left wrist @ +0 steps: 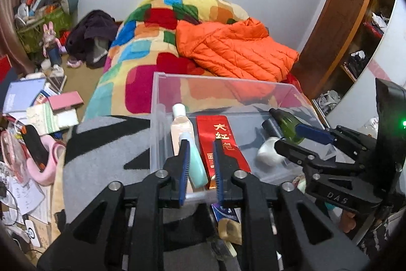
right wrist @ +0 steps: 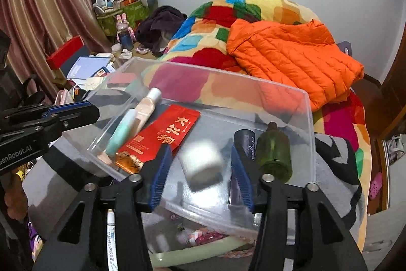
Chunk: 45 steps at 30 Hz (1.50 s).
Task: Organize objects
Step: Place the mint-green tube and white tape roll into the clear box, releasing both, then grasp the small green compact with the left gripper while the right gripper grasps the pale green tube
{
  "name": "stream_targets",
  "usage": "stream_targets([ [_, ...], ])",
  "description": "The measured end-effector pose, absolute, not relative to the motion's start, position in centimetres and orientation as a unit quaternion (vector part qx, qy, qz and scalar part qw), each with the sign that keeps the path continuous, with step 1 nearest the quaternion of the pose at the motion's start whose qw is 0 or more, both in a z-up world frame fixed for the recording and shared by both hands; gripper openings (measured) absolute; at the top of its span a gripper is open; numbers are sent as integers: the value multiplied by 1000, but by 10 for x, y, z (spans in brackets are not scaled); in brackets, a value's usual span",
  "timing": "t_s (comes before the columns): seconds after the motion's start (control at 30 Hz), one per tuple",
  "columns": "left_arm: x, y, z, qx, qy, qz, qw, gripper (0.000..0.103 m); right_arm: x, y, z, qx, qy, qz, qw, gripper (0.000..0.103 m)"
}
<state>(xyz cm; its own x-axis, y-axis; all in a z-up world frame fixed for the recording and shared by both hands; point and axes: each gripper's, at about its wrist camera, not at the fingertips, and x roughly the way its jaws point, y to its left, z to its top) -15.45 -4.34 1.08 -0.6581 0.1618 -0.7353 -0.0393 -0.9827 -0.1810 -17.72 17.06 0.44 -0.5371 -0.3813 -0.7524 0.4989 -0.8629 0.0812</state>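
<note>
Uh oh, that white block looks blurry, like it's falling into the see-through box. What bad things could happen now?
1. The white block is blurred between the open right gripper fingers, so it may bounce and knock the green bottle or dark tube beside it.
2. The clear box sits on a soft gray blanket on the bed, so it might wobble or tip if pushed.
3. The left gripper is at the box's near wall, by the teal tube, and could bump it.
</note>
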Motion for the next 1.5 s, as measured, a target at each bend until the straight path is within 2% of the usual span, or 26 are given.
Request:
stream_targets([
  [0.07, -146, -42, 16, -401, -72, 911, 55, 29, -173, 174, 10, 404, 66, -876, 256, 50],
  [0.27, -119, -36, 19, -393, -57, 916, 55, 46, -150, 196, 31, 380, 48, -887, 257, 53],
  [0.33, -111, -34, 16, -397, -57, 914, 54, 48, -146, 204, 33, 377, 40, -891, 251, 57],
  [0.53, -91, -29, -3, -418, -60, 905, 54, 49, -135, 226, 16, 409, -1, -882, 234, 60],
  [0.63, -82, -27, -15, -432, -65, 898, 58, 49, -125, 222, 12, 397, 18, -892, 215, 65],
  [1.03, -66, -17, -43, -454, -64, 887, 47, 49, -109, 203, -29, 452, 18, -868, 205, 64],
  [1.27, -74, -12, -50, -453, -52, 889, 32, 49, -115, 208, -45, 484, -26, -852, 198, 64],
  [1.33, -73, -12, -51, -449, -49, 892, 27, 49, -113, 214, -47, 489, -27, -849, 198, 63],
  [1.37, -73, -13, -51, -449, -49, 892, 26, 49, -111, 218, -48, 490, -26, -849, 196, 60],
  [1.47, -69, -20, -53, -449, -58, 891, 22, 45, -104, 229, -50, 489, -6, -850, 194, 40],
  [1.5, -67, -23, -54, -450, -61, 890, 21, 44, -100, 234, -49, 488, 1, -851, 194, 37],
])
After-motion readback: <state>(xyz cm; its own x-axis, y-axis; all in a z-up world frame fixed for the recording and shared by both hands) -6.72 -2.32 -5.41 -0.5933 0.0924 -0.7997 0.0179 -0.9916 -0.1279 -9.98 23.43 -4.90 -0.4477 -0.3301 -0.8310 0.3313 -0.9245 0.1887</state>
